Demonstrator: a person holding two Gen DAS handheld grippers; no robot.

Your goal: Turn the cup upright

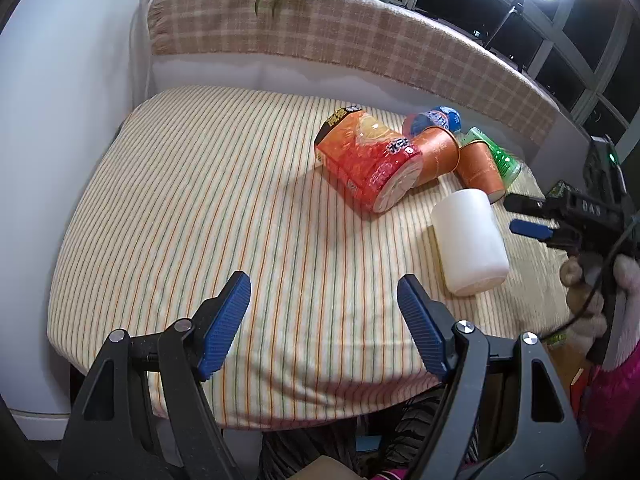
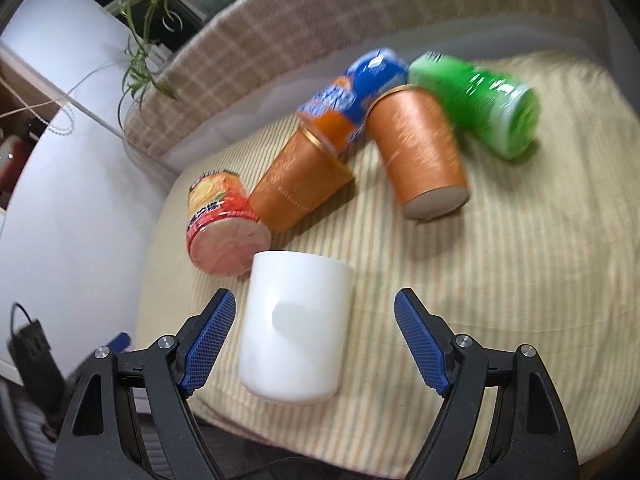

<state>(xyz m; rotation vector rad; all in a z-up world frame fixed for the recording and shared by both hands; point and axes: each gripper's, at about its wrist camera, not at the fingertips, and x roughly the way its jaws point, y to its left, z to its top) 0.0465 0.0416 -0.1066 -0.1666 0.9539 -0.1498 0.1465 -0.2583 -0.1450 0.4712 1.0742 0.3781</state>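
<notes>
A plain white cup [image 2: 294, 330] lies on its side on the striped cloth; it also shows in the left wrist view [image 1: 468, 242] at the right. My right gripper [image 2: 316, 344] is open, its blue pads on either side of the cup, not touching it. In the left wrist view the right gripper [image 1: 524, 216] reaches in from the right edge, beside the cup. My left gripper [image 1: 324, 320] is open and empty over the near part of the cloth, left of the cup.
Several other cups lie on their sides behind the white one: a red-orange one [image 2: 222, 224], two copper ones [image 2: 296, 184] [image 2: 420, 152], a blue-orange one [image 2: 356, 92] and a green one [image 2: 480, 100]. The striped cloth's [image 1: 200, 208] front edge is near. A plaid-covered ledge [image 1: 320, 32] runs behind.
</notes>
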